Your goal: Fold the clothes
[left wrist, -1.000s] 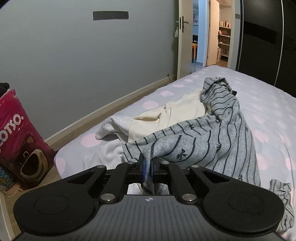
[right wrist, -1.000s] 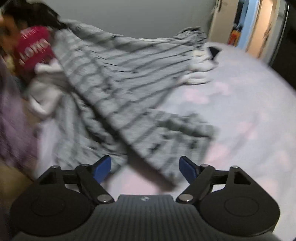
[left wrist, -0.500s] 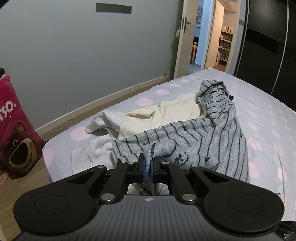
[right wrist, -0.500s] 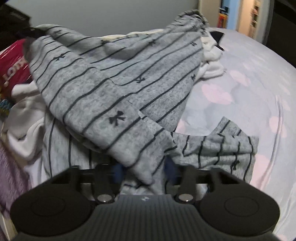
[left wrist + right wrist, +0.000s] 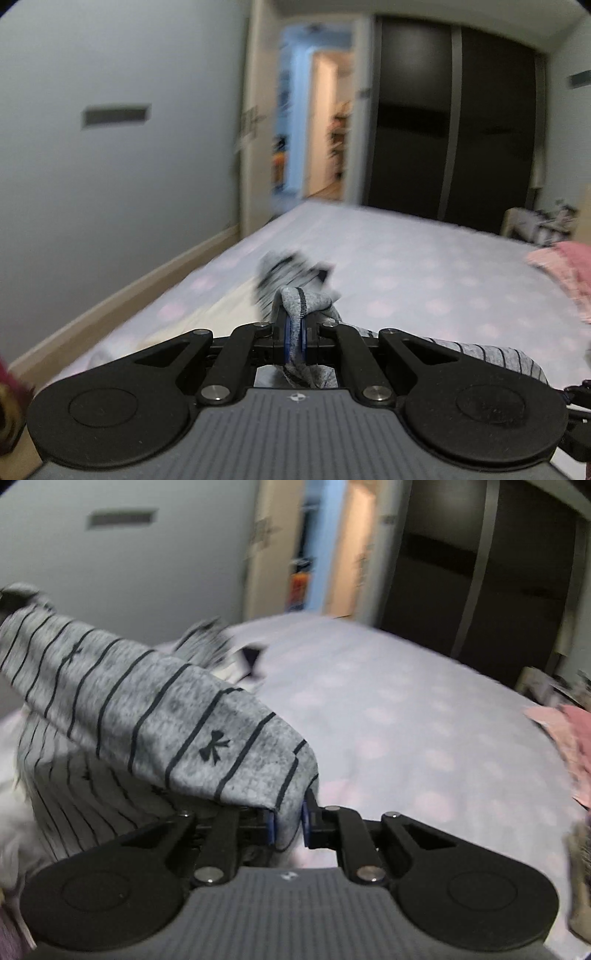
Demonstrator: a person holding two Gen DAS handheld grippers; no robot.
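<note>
No readable text in either view; both are motion-blurred. Only marking is a small emblem on each tool body, plus black bow prints on the fabric.

Left tongs (image 5: 294,341) pinched tight on a bunched hem of the grey striped garment (image 5: 303,301), pads nearly touching. Right tongs (image 5: 288,823) clamped on another edge of the same garment (image 5: 155,716), pads slightly apart with a thick fold between them.

Garment: heather grey knit, thin dark stripes, dark-stitched hem. In the right wrist view it stretches up and left from the tongs, lifted off the bed (image 5: 424,709), rest draped below at left. White clothing (image 5: 11,786) sits at the far left.

Bed: pale lilac sheet with pink dots, open across the middle and right. Pink cloth (image 5: 565,269) on the right edge. Left side borders a grey wall (image 5: 110,184) and skirting; open doorway (image 5: 314,129) and dark wardrobe (image 5: 443,129) beyond the far end.
</note>
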